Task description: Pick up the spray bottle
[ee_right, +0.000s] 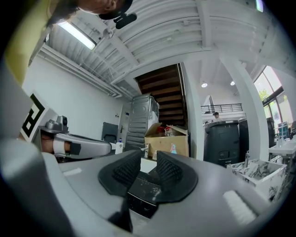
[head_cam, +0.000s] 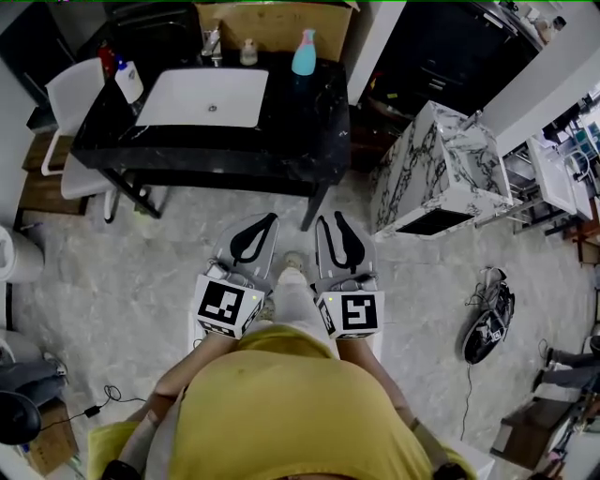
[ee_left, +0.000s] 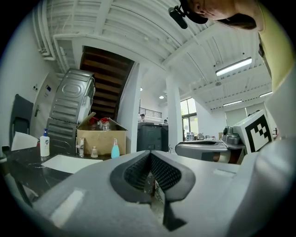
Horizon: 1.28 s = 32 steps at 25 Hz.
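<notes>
A teal bottle (head_cam: pixel 304 53) with a pale top stands at the back edge of the black marble table (head_cam: pixel 309 122), right of the sink. It also shows far off as the teal bottle (ee_left: pixel 114 149) (ee_right: pixel 174 148) in both gripper views. A white bottle (head_cam: pixel 127 80) (ee_left: pixel 44 143) with a blue head stands at the table's left end. Both grippers are held level over the floor in front of the table, well short of it. My left gripper (head_cam: pixel 271 219) (ee_left: pixel 149 153) is shut and empty. My right gripper (head_cam: pixel 330 218) (ee_right: pixel 149 159) is open a little, with nothing between its pads.
A white sink (head_cam: pixel 202 97) is set in the table, with a faucet (head_cam: pixel 212 42) and a small bottle (head_cam: pixel 248 52) behind it. A cardboard box (head_cam: pixel 277 19) stands at the back. A white chair (head_cam: pixel 70 89) is at the left, a marble block (head_cam: pixel 441 159) at the right.
</notes>
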### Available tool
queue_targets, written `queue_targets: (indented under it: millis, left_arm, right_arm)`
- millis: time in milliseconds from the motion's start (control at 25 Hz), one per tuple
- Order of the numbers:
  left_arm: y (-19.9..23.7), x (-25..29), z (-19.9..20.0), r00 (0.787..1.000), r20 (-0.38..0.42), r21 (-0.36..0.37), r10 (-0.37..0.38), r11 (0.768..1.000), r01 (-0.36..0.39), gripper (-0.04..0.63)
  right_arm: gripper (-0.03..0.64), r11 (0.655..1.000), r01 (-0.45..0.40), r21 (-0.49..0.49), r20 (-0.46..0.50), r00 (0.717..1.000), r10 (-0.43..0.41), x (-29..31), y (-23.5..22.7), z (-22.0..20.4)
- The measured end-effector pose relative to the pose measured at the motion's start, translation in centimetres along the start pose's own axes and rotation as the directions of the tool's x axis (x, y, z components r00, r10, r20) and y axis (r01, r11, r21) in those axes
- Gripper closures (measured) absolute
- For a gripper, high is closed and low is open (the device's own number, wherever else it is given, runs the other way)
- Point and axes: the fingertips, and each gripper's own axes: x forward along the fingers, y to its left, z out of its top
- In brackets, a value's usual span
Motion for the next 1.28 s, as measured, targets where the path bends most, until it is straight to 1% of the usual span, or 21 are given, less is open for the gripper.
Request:
queue_targets:
  millis: [200,360,560,720,840,960,1160,1280]
  left_arm:
    - [1.5,1.3,-0.3,1.0,0.01,-0.006,0.015,1.0,-0.015,0.597]
    - [3.5,3.8,-0.4,0.999,0.023,0.011,0.026,1.0,-0.027,0.597]
    - [6.1,9.7,-0.1,0.999,0.032,0.036,0.021,0.999,-0.022,0.597]
    - [8.4,15.3,0.4,0.999,0.044,0.03,0.01,0.999,-0.011,0.597]
    - [10.3,19.2,0.7,0.999,0.046,0.027,0.009,1.0,-0.01,0.597]
    - [12.5,22.8,1.5,0.998,0.057,0.017,0.02,1.0,-0.021,0.597]
    - [16.1,27.8,2.2,0.996,0.065,0.002,0.057,0.998,-0.058,0.597]
    - [17.6,30.6,2.1,0.996,0.056,-0.001,0.074,0.997,-0.074,0.597]
  right_arm:
    - [0.492,1.0,-0.004,0.001,0.015,1.0,0.004,2.2,-0.9,-0.3]
    - [0.489,1.0,-0.021,-0.01,0.025,0.999,0.021,5.1,-2.0,-0.9]
    - [0.48,0.999,-0.035,-0.015,0.026,0.999,0.035,11.4,-5.3,-1.7]
    - [0.476,0.998,-0.05,-0.033,0.04,0.998,0.052,17.6,-8.7,-1.8]
    - [0.471,0.997,-0.069,-0.027,0.036,0.997,0.069,22.2,-11.0,-2.4]
    - [0.466,0.996,-0.084,-0.011,0.023,0.996,0.084,26.4,-13.3,-2.9]
    - [0.457,0.992,-0.119,-0.034,0.013,0.993,0.119,32.2,-16.4,-3.1]
    - [0.449,0.99,-0.14,-0.032,-0.004,0.99,0.14,35.1,-17.9,-3.8]
